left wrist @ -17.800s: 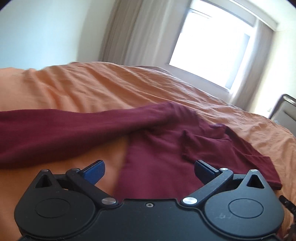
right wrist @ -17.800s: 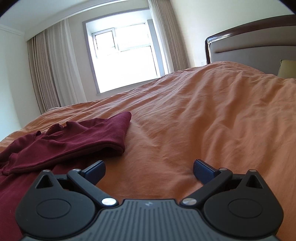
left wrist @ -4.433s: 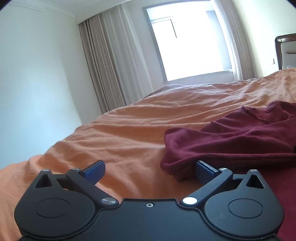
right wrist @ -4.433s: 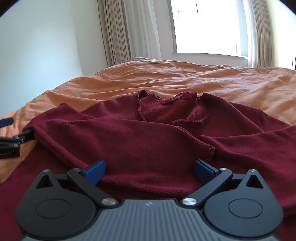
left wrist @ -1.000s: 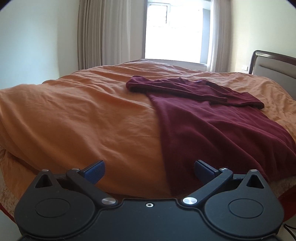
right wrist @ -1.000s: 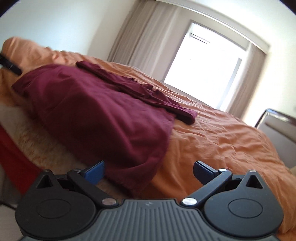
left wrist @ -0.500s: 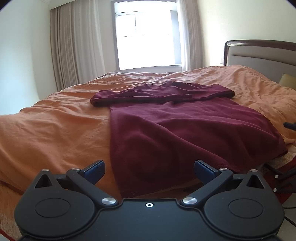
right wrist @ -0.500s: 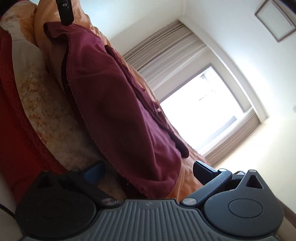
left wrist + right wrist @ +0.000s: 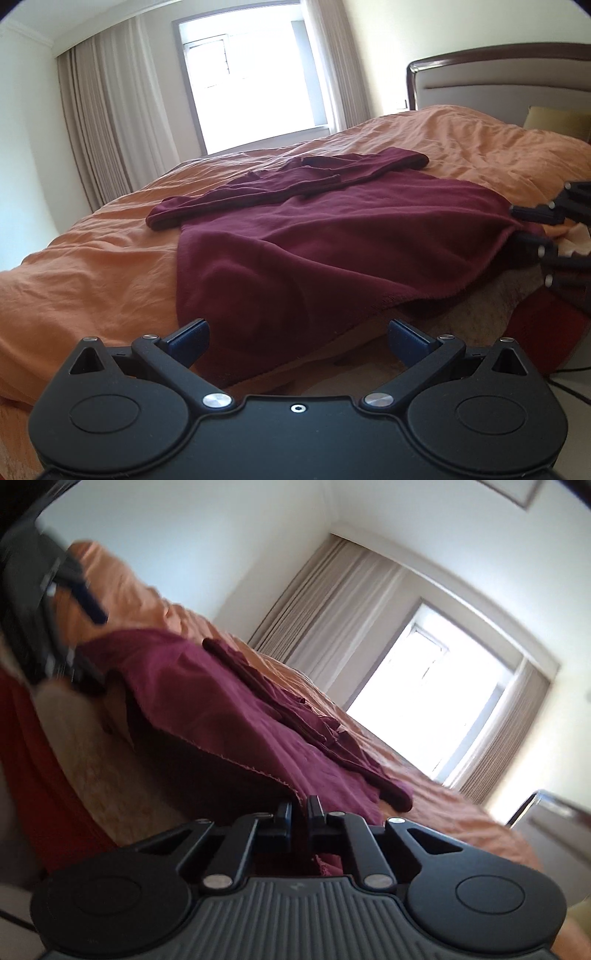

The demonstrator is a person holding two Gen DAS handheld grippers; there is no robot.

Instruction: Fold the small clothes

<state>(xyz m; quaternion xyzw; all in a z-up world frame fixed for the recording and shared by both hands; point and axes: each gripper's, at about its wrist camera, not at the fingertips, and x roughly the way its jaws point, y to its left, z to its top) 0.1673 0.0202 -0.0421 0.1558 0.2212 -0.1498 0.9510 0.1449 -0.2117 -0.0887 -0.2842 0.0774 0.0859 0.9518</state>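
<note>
Bed, orange duvet, curtained window behind. Maroon sweater overhangs bed edge. Right claw closing, apparently pinching its hem corner; left claw released.

A dark red sweater lies spread flat mid-frame, sleeves folded across its top, hem overhanging the bed edge.

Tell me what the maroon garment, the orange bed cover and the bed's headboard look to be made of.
Maroon long-sleeved garment: soft matte knit, probably cotton jersey; it drapes limply and shows a stitched hem.
Orange bed cover: thin matte woven cloth, likely cotton; fine crisp wrinkles all over.
Headboard: glossy dark frame, probably varnished wood, round a pale padded panel, fabric or leatherette, unclear.
</note>
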